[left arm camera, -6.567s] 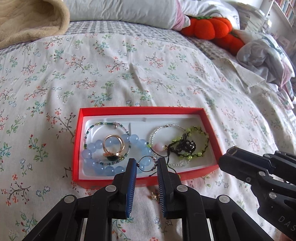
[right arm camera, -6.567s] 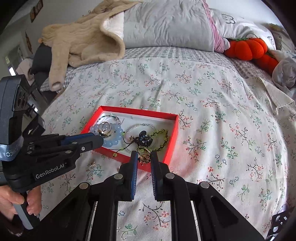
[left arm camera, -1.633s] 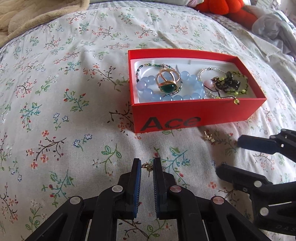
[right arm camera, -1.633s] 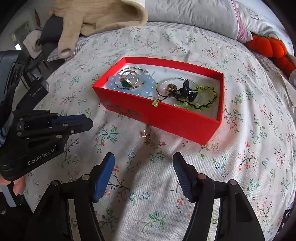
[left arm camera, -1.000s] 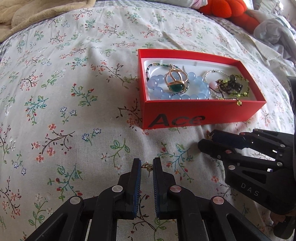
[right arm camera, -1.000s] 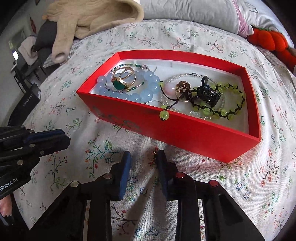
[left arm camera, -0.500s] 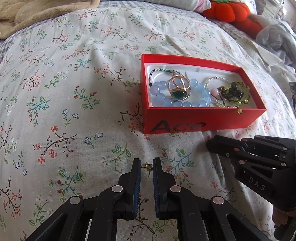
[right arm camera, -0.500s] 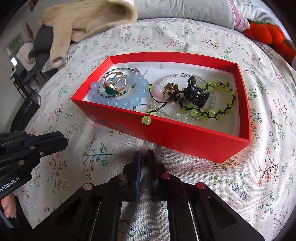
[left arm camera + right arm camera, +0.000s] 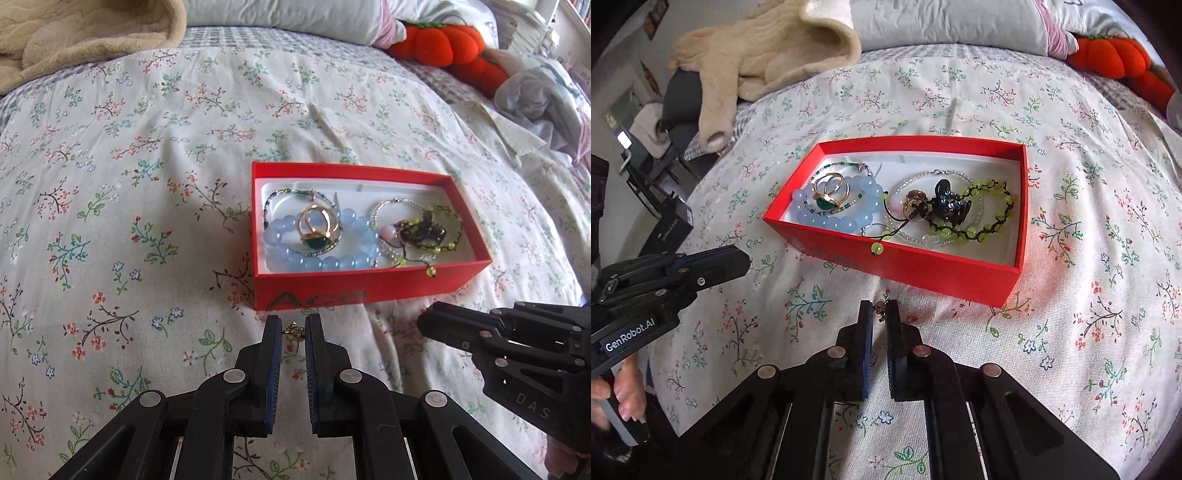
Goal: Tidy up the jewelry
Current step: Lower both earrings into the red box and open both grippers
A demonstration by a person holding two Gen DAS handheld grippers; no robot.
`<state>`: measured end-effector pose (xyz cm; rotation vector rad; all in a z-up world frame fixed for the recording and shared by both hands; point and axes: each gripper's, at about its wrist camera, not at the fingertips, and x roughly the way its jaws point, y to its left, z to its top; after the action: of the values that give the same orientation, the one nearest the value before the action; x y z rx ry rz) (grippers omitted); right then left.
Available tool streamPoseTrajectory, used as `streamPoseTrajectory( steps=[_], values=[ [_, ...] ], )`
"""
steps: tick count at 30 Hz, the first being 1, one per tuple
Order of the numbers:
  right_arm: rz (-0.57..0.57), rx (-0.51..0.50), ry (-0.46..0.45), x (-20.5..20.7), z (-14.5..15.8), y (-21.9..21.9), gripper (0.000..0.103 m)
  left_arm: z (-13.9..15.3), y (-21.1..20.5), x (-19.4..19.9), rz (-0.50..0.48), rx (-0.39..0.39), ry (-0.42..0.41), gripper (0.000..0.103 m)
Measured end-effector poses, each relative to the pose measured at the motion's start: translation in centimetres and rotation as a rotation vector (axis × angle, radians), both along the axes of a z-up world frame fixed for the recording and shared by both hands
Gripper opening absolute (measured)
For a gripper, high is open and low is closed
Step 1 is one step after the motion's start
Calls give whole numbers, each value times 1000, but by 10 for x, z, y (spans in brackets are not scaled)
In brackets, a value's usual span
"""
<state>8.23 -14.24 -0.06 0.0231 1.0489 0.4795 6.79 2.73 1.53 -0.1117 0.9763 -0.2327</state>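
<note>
Red cardboard marks our target: the red box [image 9: 369,288] sits open on the flowered bedspread [image 9: 147,147], ahead of both claws. Going left to right inside it, we see a blue bead bracelet [image 9: 321,263] with a gold ring with a green stone [image 9: 317,230] lying on top of it, then a clear bead bracelet [image 9: 384,210], a black charm [image 9: 424,230] and a green bead bracelet [image 9: 448,243] whose cord end hangs over the near wall.

Our left claw [image 9: 293,330] is clenched on a small gold earring [image 9: 293,329], which sits pinched between the blue pads right at the tips, above the bedspread and just short of the box's near wall, towards its left end. In the right wrist view that same claw [image 9: 738,260] reaches in from the left, with a hand [image 9: 617,395] on its handle.

Our right claw [image 9: 880,310] is likewise clenched, gripping a second small gold earring [image 9: 880,309] between its tips, near the middle of the box's [image 9: 923,269] front wall but not over it. In the left wrist view it [image 9: 428,321] comes in from the right, beside the box's near right corner.

At the head of the bed lie a beige blanket [image 9: 74,37], a grey pillow [image 9: 295,14] and an orange plush pumpkin [image 9: 443,44].
</note>
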Motion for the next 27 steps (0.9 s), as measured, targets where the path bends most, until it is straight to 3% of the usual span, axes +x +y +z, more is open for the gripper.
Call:
streamPoseTrajectory(
  steps=[13, 27],
  values=[
    [-68, 45, -76, 20, 45, -28, 7, 15, -32, 29, -19, -61, -33, 8],
    [-104, 33, -47, 34, 37, -44, 7, -2, -53, 56, 2, -51, -3, 9]
  ],
)
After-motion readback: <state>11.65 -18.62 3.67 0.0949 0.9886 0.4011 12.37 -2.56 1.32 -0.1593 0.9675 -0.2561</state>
